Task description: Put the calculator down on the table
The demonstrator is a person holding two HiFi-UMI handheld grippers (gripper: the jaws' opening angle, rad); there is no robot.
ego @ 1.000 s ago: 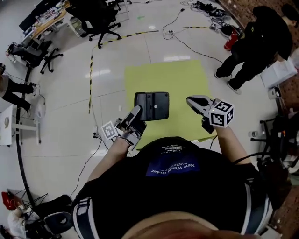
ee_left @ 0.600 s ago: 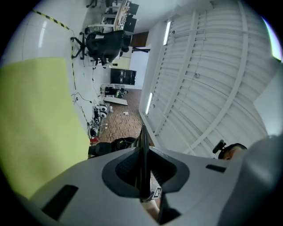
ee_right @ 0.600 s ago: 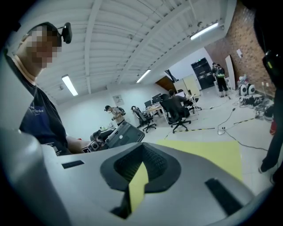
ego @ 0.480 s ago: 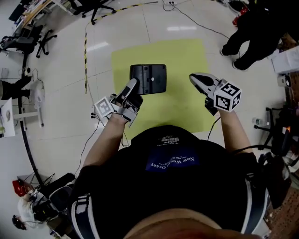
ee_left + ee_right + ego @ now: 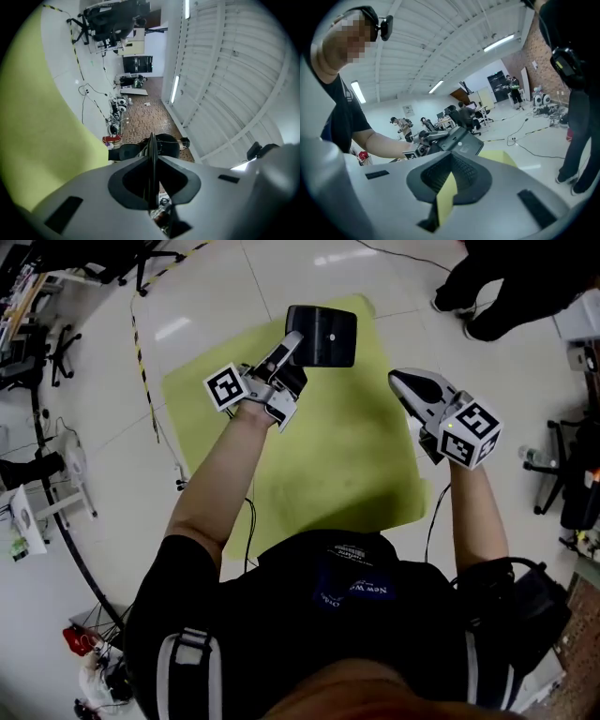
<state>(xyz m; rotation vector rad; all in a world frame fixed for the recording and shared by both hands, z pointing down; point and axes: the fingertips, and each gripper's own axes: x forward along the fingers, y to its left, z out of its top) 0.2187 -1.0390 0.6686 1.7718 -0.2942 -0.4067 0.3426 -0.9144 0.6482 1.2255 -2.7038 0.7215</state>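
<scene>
The left gripper (image 5: 294,343) is clamped on one edge of the calculator (image 5: 325,335), and its own view shows the thin dark body edge-on, squeezed between the two jaws. The calculator is dark with its plain back facing up. It sticks out ahead of the jaws over the far edge of the yellow-green table (image 5: 328,460). From the right gripper view it looks tilted and clear of the surface, not resting on it. The marker cube (image 5: 225,387) sits just behind the jaws, and the person's bare left forearm (image 5: 211,488) stretches out across the table to reach that far. The right gripper (image 5: 397,381) hangs over the table's right side, well apart from the calculator. Its jaws stand a narrow slot apart with nothing in them, only the yellow-green top showing through. Beyond the table a person in dark clothes (image 5: 511,277) stands on the pale floor, and a black-and-yellow striped tape (image 5: 141,348) runs off to the left.
</scene>
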